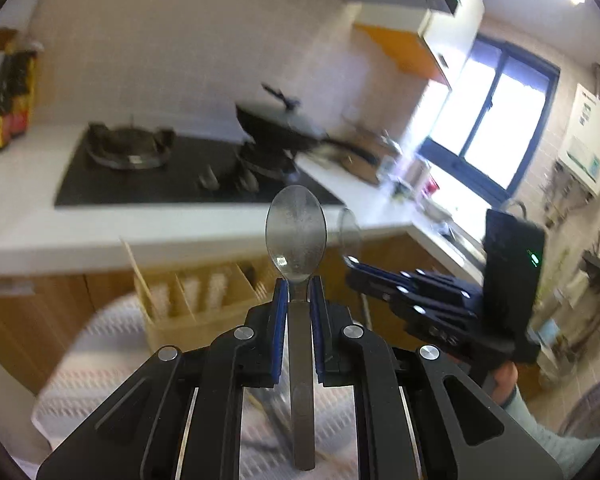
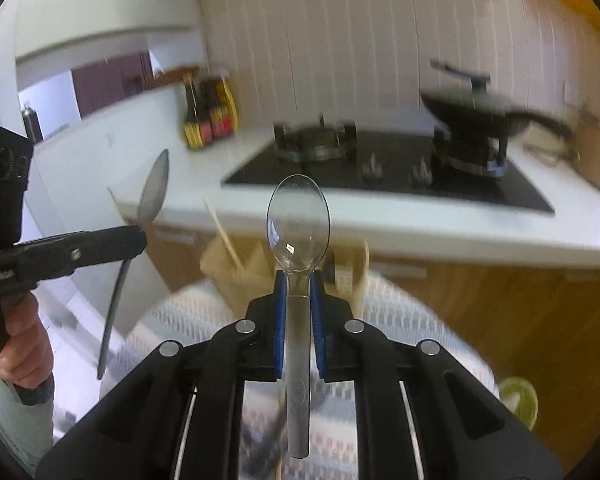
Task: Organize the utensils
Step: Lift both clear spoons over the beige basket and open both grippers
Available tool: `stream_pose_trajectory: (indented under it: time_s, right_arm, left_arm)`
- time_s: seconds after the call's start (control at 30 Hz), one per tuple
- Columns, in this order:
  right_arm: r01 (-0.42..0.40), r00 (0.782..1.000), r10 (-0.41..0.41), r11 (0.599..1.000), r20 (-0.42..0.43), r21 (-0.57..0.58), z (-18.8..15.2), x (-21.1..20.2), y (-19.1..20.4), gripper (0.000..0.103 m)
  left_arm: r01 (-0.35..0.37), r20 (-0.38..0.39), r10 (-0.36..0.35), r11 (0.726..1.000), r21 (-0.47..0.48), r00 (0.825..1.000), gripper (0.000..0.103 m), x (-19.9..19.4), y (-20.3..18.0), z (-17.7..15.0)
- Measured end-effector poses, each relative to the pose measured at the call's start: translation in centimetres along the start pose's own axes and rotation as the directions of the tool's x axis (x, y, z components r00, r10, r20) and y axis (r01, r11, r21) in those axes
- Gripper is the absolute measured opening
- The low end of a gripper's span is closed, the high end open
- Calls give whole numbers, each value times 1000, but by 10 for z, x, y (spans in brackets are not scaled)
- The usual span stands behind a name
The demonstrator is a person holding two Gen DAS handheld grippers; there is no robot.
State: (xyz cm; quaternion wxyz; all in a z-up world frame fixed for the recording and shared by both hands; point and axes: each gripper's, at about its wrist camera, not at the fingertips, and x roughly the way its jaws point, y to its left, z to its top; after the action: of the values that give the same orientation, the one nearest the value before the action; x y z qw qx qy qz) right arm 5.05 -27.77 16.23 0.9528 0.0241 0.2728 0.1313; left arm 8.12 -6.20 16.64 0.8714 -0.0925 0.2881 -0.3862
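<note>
My left gripper [image 1: 299, 284] is shut on a metal spoon [image 1: 296, 228], bowl pointing forward, held in the air. My right gripper [image 2: 299, 280] is shut on a clear plastic spoon [image 2: 299, 220], also held in the air. In the left wrist view the right gripper [image 1: 350, 260] shows at the right with its clear spoon [image 1: 350, 232]. In the right wrist view the left gripper [image 2: 140, 232] shows at the left with the metal spoon [image 2: 152, 196]. A wooden divided utensil organizer [image 1: 196, 296] stands ahead and below on a patterned cloth; it also shows in the right wrist view [image 2: 236, 268].
A white counter [image 1: 20, 216] holds a black gas hob [image 1: 148, 176] with a wok [image 1: 276, 128], and sauce bottles [image 2: 208, 116]. Wooden cabinets run below. A window [image 1: 496, 120] and sink area lie at the right. A patterned cloth [image 2: 400, 320] covers the surface below.
</note>
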Motion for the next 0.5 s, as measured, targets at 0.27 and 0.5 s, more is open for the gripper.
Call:
stream_pose_trajectory:
  time_s: [0.27, 0.5]
  right_arm:
    - [48, 976, -44, 999, 213, -10, 35, 29, -5, 10]
    - [88, 958, -89, 996, 273, 16, 34, 72, -23, 10]
  left_arm:
    - [-118, 175, 115, 993, 8, 978, 9, 17, 29, 30]
    - [-250, 303, 224, 967, 47, 926, 9, 46, 39, 30]
